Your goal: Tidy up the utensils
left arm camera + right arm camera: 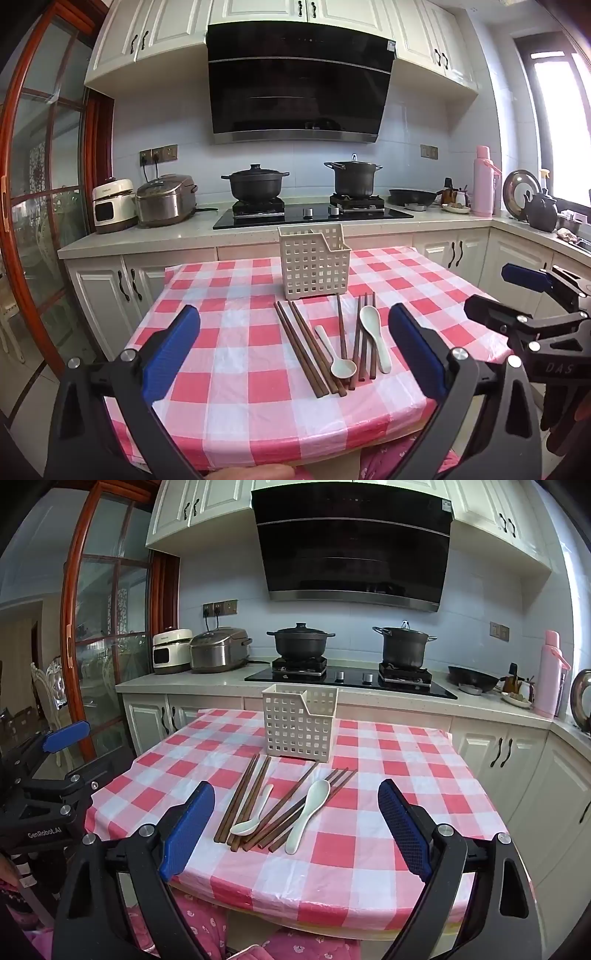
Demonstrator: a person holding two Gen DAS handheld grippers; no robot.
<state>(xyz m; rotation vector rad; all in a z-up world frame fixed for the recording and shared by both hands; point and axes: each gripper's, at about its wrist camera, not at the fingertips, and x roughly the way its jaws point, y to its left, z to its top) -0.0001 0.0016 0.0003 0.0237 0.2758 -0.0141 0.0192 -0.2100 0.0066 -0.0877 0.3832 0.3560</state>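
The left tool [295, 347] is released, its blue pads spread wide with nothing between them, hovering over the near edge of the tabletop [229, 314], which wears a pink-and-white checked cloth. The right tool [295, 823] is likewise released and empty, at the same near edge. In the left wrist view the right tool shows at 3 o'clock. A white lattice basket [314, 266] stands upright toward 12 o'clock on the tabletop. Just in front of it, toward 6 o'clock, lie the brown chopsticks [306, 347] in loose pairs, fanned lengthwise. A small white spoon [338, 356] rests among them, bowl toward the near edge, and a larger white spoon [376, 336] lies across the rightmost chopsticks, bowl toward the basket.
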